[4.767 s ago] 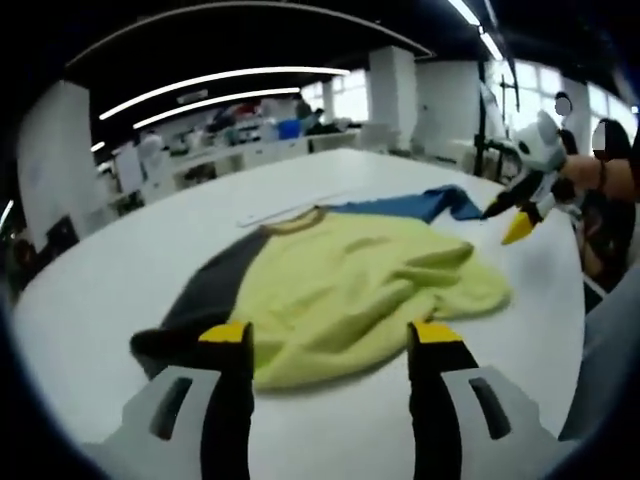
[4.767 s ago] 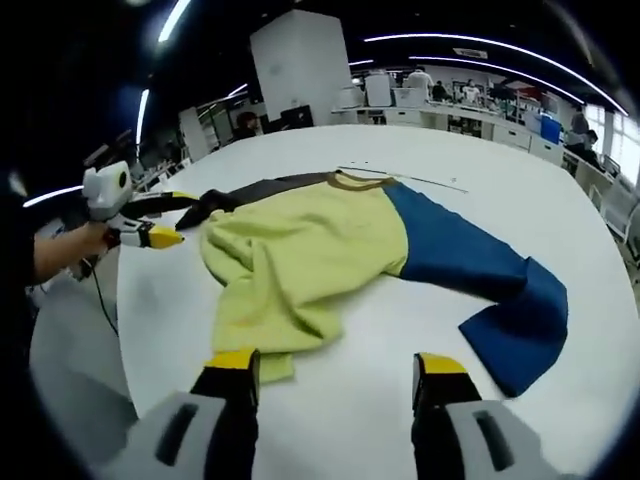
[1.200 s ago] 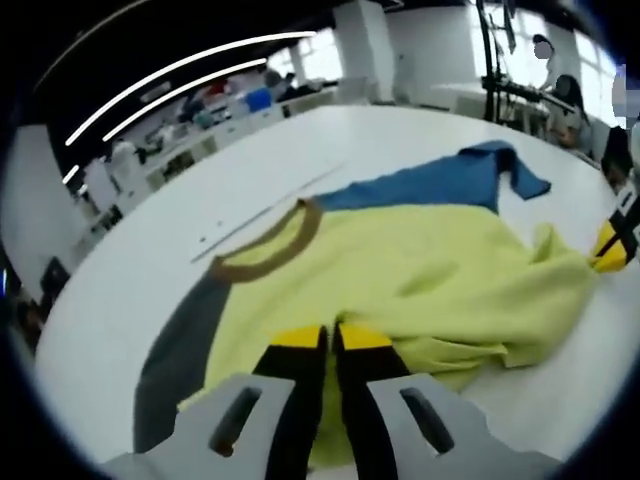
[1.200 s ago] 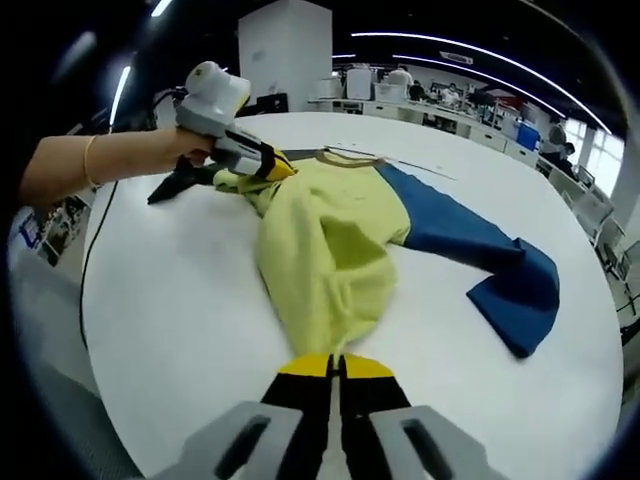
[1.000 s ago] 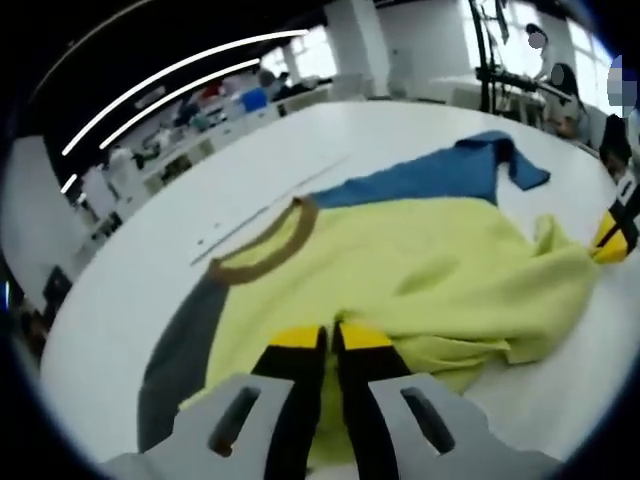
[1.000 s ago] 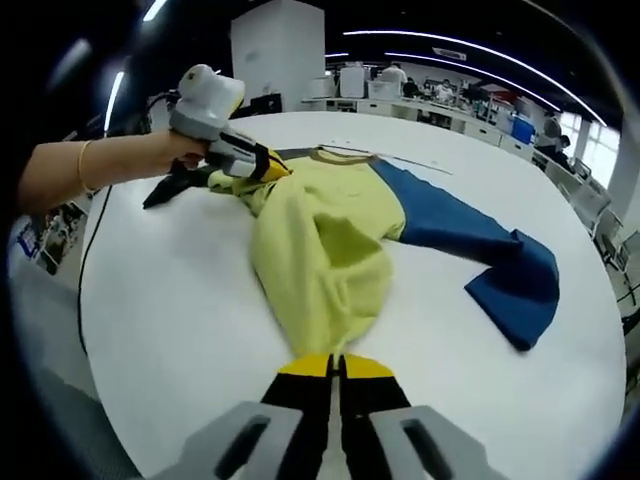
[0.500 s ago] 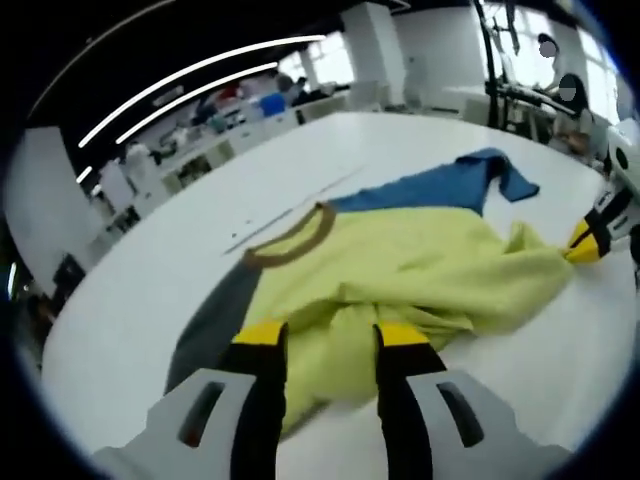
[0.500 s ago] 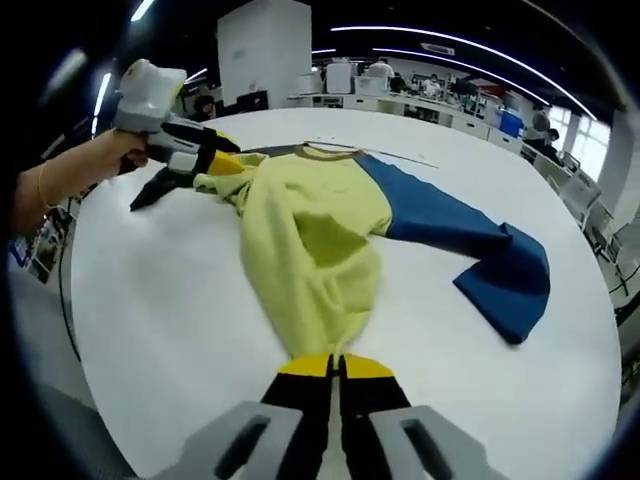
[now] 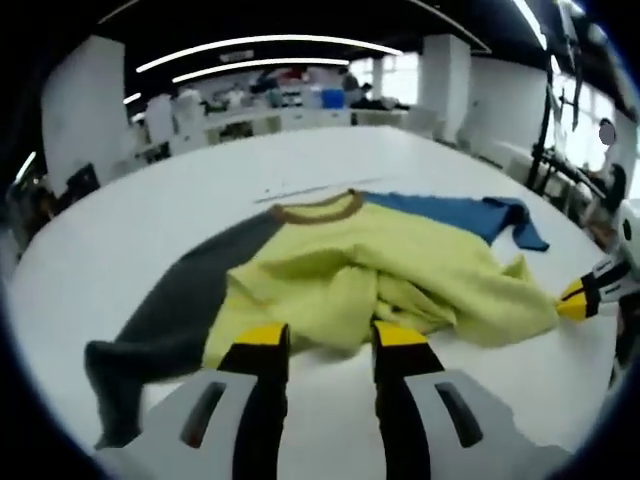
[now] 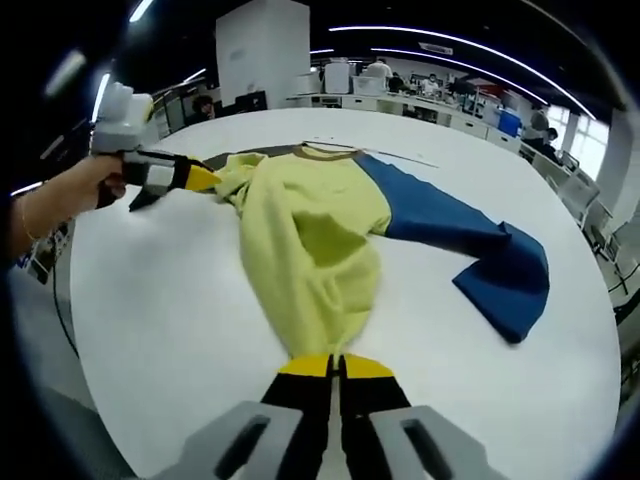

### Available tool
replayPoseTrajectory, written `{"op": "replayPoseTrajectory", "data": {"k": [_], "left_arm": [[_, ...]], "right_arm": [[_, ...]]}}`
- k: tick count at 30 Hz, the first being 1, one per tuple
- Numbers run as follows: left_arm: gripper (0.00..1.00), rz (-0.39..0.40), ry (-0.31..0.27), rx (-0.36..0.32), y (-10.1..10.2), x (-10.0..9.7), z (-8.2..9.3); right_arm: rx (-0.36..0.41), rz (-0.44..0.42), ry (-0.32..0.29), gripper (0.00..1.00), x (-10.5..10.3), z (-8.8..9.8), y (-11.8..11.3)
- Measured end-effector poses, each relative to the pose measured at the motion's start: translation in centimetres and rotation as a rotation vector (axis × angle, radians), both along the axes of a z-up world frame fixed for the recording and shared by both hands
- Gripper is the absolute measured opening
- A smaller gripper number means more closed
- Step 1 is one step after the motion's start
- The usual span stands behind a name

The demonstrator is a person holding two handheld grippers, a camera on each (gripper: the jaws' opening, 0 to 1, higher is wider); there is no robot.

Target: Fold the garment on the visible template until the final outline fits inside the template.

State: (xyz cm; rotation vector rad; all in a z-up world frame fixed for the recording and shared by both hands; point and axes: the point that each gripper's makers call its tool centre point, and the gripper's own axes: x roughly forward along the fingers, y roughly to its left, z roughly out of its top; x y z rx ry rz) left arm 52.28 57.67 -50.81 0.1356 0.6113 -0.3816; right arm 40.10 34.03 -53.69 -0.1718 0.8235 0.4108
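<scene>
The soft yellow sweater with one grey and one blue sleeve (image 9: pixel 380 265) lies bunched in the middle of the white round table (image 10: pixel 180 330). The left gripper (image 9: pixel 322 338) has just let go, jaws apart. The right gripper (image 10: pixel 335 365) still pinches the hem, so the smoothing goes on

Garment (image 9: pixel 400 265): bearing no legible text or label.
Table (image 10: pixel 180 330): showing no readable marks.
Background room: offering no readable signs.
</scene>
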Motion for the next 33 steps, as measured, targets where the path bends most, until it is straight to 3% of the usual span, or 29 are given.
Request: {"op": "replayPoseTrajectory", "data": {"k": [4, 9, 21, 29, 33], "left_arm": [[0.26, 0.057, 0.023, -0.034, 0.2, -0.3, -0.8], [0.21, 0.057, 0.049, -0.053, -0.3, -0.4, -1.8], [0.19, 0.051, 0.061, -0.119, -1.0, -0.1, -1.3], [0.16, 0.1, 0.106, -0.238, -0.5, 0.7, -1.4], [0.09, 0.104, 0.104, -0.207, -0.2, 1.5, -1.5]], "right_arm": [[0.003, -0.007, -0.004, 0.0, 0.0, 0.0, -0.1], [0.007, -0.025, -0.006, 0.0, 0.2, -0.1, -0.4], [0.018, -0.044, -0.005, 0.0, 0.1, -0.2, -0.6], [0.016, -0.047, -0.011, 0.0, 0.2, -0.2, -0.6], [0.018, -0.048, -0.01, 0.0, 0.2, -0.3, -0.6]]}}
